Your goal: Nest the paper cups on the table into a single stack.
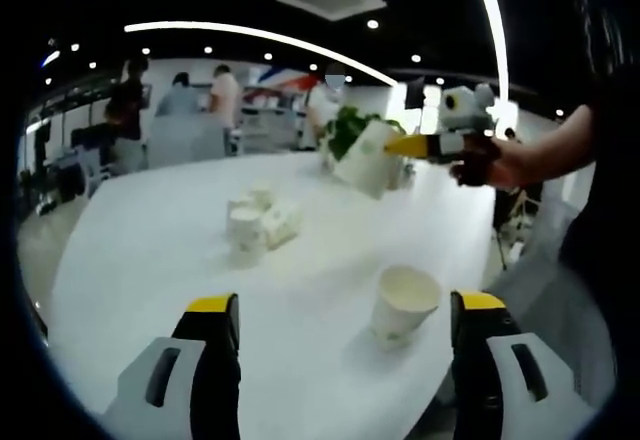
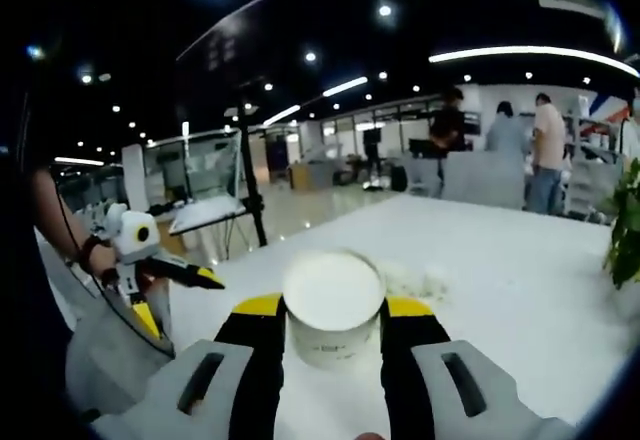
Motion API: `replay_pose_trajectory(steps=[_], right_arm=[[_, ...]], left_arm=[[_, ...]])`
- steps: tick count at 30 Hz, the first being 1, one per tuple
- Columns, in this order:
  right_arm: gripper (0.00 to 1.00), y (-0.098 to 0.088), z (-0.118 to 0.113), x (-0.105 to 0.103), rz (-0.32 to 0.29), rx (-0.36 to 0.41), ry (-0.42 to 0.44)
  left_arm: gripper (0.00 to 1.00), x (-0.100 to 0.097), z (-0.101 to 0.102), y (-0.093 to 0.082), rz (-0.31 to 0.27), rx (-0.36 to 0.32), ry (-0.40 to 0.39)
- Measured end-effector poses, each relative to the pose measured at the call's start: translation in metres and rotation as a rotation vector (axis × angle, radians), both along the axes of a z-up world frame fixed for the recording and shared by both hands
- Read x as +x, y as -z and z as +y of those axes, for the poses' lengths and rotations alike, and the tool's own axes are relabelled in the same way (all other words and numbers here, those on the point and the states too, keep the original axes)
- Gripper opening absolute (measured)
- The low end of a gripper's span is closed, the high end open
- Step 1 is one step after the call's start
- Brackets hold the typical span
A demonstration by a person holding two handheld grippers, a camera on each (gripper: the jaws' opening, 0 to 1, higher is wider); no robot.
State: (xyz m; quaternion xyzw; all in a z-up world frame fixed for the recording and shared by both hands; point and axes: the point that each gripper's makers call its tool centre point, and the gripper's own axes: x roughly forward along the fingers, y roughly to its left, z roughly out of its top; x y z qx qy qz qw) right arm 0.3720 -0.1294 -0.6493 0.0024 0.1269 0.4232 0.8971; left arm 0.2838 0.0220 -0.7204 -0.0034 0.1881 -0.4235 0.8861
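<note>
One white paper cup (image 1: 403, 303) stands upright on the white table (image 1: 150, 260), just inside the right jaw of my left gripper (image 1: 345, 308), which is open and holds nothing. Farther back lies a cluster of white paper cups (image 1: 258, 222), some on their sides. My right gripper (image 1: 398, 147) comes in from the right, shut on a tilted paper cup (image 1: 364, 160) held above the table. In the right gripper view, that cup (image 2: 332, 305) sits mouth toward the camera between the jaws of my right gripper (image 2: 334, 310). My left gripper (image 2: 176, 296) shows at the left, open.
A green plant (image 1: 346, 125) stands at the far side of the table, also seen as the plant (image 2: 626, 222) at the right edge. The table's near edge runs close to the standing cup. Several people stand behind the table (image 2: 520, 270).
</note>
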Motion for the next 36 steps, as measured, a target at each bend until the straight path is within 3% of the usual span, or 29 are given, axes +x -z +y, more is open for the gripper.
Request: replay_pose_trajectory(steps=[10,14,27,36], right_arm=[[0.34,-0.016,0.024,-0.015,-0.001,0.054,-0.051],[0.34,-0.020,0.035,-0.022,-0.002,0.066,-0.079],[0.34,-0.020,0.073,-0.046,0.031,0.113,-0.187],[0.34,-0.023,0.088,-0.056,0.046,0.154,-0.230]], left_arm=[[0.81,-0.007,-0.005,-0.010,-0.009,0.001,0.033],[0.77,-0.012,-0.013,-0.022,-0.024,-0.015,0.065],[0.68,-0.020,-0.039,-0.037,-0.038,-0.042,0.148],[0.69,-0.021,-0.048,-0.040,-0.034,-0.058,0.170]])
